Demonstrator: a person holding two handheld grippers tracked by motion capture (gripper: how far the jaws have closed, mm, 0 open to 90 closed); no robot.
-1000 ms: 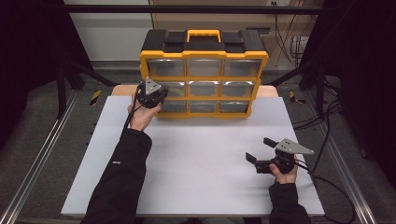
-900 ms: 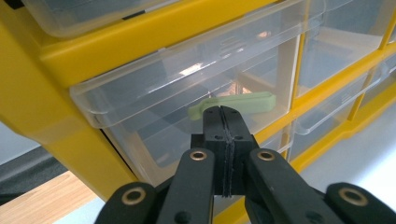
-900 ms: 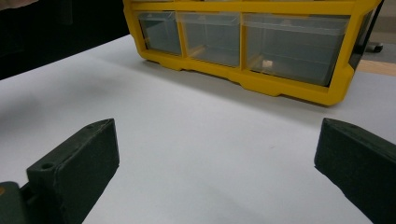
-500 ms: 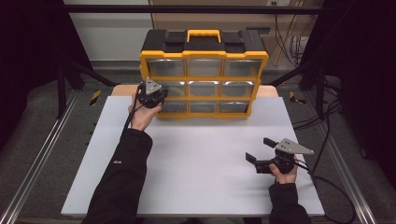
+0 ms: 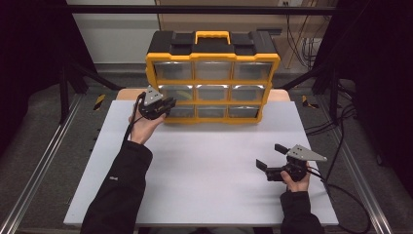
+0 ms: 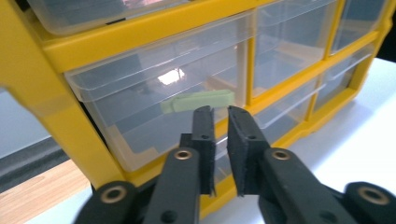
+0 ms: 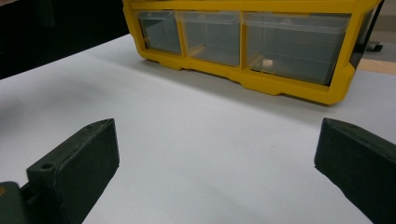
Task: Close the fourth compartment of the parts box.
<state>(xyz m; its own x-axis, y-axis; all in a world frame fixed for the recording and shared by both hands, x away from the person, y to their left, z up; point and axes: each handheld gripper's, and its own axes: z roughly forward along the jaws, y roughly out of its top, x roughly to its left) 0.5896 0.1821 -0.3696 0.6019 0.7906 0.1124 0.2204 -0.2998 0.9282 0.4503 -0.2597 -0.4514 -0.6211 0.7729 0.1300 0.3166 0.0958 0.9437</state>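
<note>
2 grippers on the go here, and the action is all at the yellow organizer [image 5: 213,78], a black-topped case with a yellow carry handle and 9 clear drawers in a 3 by 3 grid. It stands at the far edge of the white table [image 5: 204,175], its base on the board and its right end just short of the board's right corner.

No brand or label I can read anywhere; the plastic is plain. The nearest thing to a marking is a pale green strip [image 6: 198,101] lying inside the middle-left drawer [image 6: 159,98], and nothing legible shows on it.

The left gripper [image 5: 165,104] sits right up against the front of that drawer. In the left gripper view [image 6: 220,140] its jaws have just been easing apart, leaving a narrow gap, and nothing is pinched between the pads, so it's let go. The drawer looks pulled slightly proud of the yellow frame at its left side.

The right gripper [image 5: 272,157] rests low near the front right of the board, well apart from the case, jaws spread wide with nothing in them [image 7: 215,168].

Room to move: the whole sheet in front of the case is bare. Metal rails run down both sides of the table, and cables trail off to the right.
</note>
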